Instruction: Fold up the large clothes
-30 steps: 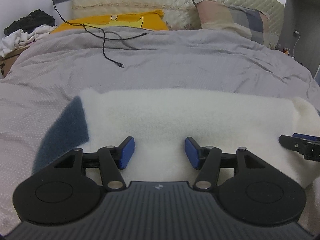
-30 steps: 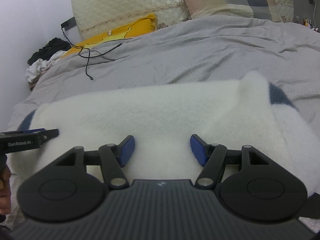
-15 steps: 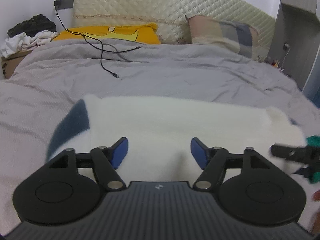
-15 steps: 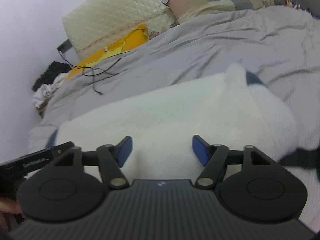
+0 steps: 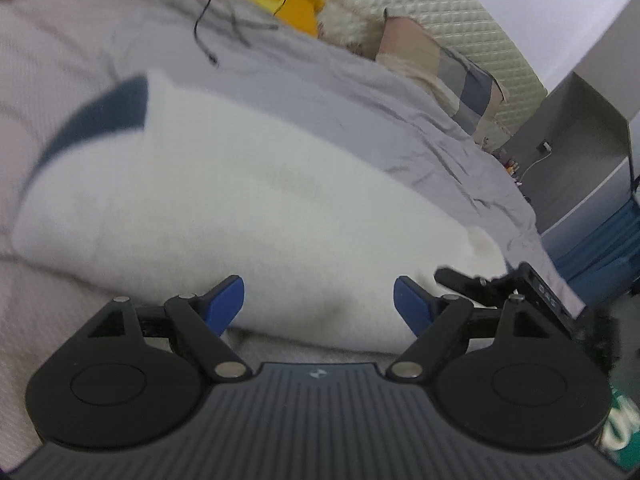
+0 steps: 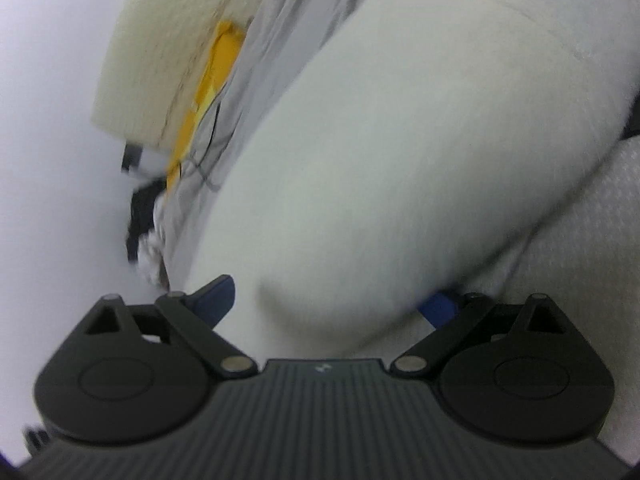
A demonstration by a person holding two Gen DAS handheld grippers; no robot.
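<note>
A thick white fleece garment (image 5: 240,196) with a dark blue patch (image 5: 104,116) at its far left lies folded into a long bundle on the grey bedcover (image 5: 360,92). My left gripper (image 5: 320,304) sits at the bundle's near edge. Its jaws are opening, and the blue pads (image 5: 228,300) stand wide with the fleece edge loosely between them. My right gripper (image 5: 500,284) shows at the bundle's right end. In the rolled, blurred right wrist view the garment (image 6: 400,160) fills the frame. The right gripper (image 6: 328,304) is opening around a bulging fold that partly hides one pad (image 6: 440,308).
A yellow pillow (image 5: 296,12), a plaid pillow (image 5: 452,76) and a black cable (image 5: 208,36) lie toward the quilted headboard (image 5: 460,12). A grey cabinet (image 5: 580,152) and blue fabric (image 5: 600,240) stand right of the bed. Heaped clothes (image 6: 148,248) sit by the wall.
Both grippers' jaws have spread wider. Both views have rolled, the right one strongly. The right gripper has come in closer, so the white garment now fills its view.
</note>
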